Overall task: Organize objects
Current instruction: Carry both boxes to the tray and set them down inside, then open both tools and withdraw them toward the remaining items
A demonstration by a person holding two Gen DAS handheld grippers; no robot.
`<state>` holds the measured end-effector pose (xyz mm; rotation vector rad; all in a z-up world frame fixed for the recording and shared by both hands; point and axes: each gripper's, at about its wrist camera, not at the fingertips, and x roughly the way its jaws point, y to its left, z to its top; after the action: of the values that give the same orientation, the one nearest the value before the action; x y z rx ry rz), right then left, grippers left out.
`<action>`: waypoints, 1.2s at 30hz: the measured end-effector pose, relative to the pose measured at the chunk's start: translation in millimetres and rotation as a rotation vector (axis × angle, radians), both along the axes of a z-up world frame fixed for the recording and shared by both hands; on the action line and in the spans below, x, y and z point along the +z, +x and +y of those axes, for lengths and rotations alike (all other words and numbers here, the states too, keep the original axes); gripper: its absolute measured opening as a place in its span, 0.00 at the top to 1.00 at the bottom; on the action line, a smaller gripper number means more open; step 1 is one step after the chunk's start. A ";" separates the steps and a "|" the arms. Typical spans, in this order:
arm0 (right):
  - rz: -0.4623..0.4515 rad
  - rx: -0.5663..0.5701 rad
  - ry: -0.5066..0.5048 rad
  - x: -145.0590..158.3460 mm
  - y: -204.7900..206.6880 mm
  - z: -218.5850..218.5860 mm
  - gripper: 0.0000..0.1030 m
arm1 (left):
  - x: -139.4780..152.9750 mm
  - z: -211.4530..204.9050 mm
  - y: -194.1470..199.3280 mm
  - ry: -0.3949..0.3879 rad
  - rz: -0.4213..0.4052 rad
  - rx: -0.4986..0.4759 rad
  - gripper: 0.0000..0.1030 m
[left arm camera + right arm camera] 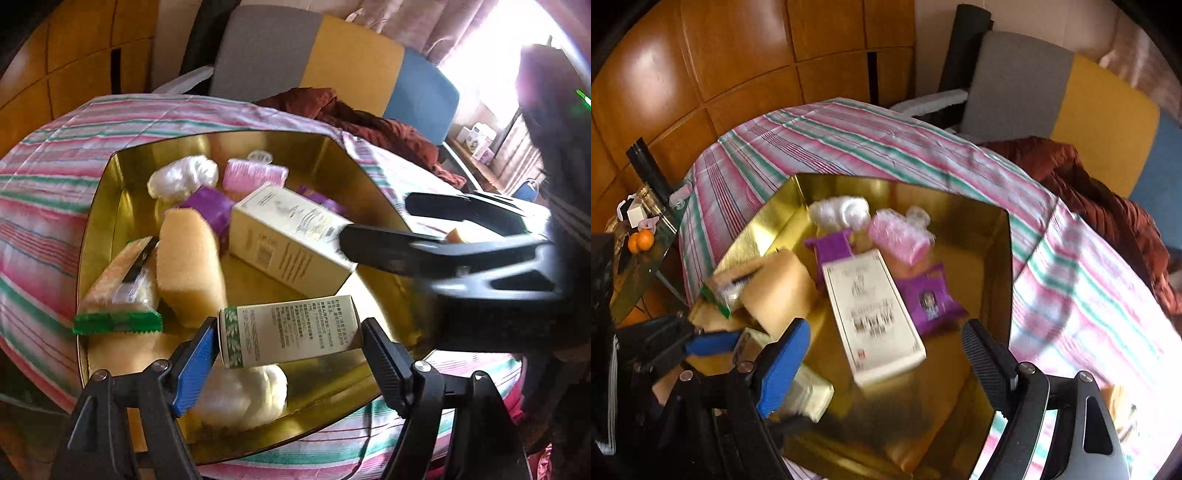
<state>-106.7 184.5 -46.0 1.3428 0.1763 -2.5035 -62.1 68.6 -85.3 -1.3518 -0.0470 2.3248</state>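
Note:
A gold tray [110, 184] sits on the striped cloth and holds several items. My left gripper [288, 332] is shut on a small green-and-white box [291, 330], held over the tray's near side. My right gripper [882, 354] is open and empty above the tray [997, 280]; it also shows in the left wrist view [373, 225], its lower finger next to the long cream box [288, 240]. That cream box [875, 314] lies flat in the tray's middle. The small box [809, 395] shows at the lower left of the right wrist view.
The tray holds a yellow sponge [188, 262], a green-edged snack packet [118, 295], purple packets [929, 295], a pink roll [255, 175] and white bundles [183, 177]. A red cloth [369, 118] and a chair [332, 62] lie behind. A side table with oranges [641, 240] stands left.

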 end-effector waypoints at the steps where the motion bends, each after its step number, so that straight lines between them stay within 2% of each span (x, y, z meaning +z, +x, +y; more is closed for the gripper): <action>1: 0.001 -0.009 -0.004 -0.6 3.4 2.3 0.18 | -0.8 -0.3 0.3 -0.008 -0.001 0.002 0.20; 3: 0.008 -0.036 -0.009 -0.5 10.2 7.9 0.15 | -2.5 -1.7 -0.3 -0.029 0.004 0.012 0.20; 6: 0.042 -0.084 -0.004 3.5 19.6 14.9 0.04 | -1.5 -4.3 0.7 -0.042 0.011 0.027 0.20; 9: 0.067 -0.114 -0.011 8.1 27.6 17.4 0.00 | 5.5 -8.0 2.5 -0.047 0.032 0.041 0.19; 13: 0.100 -0.135 0.026 9.2 37.1 13.3 0.00 | 17.2 -15.7 6.4 -0.067 0.072 0.085 0.19; 15: 0.111 -0.145 0.046 8.2 40.5 12.1 0.00 | 23.4 -16.1 8.3 -0.107 0.109 0.100 0.19; 23: 0.179 -0.255 0.034 15.0 56.6 26.5 0.00 | 39.3 -25.8 13.2 -0.134 0.181 0.153 0.19; 36: 0.148 -0.266 0.042 4.0 73.6 28.9 0.00 | 46.1 -19.0 23.2 -0.136 0.204 0.119 0.19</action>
<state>-33.0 213.4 -42.0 1.2698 0.0864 -2.8374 -38.9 49.7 -39.2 -1.1948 0.0980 2.5966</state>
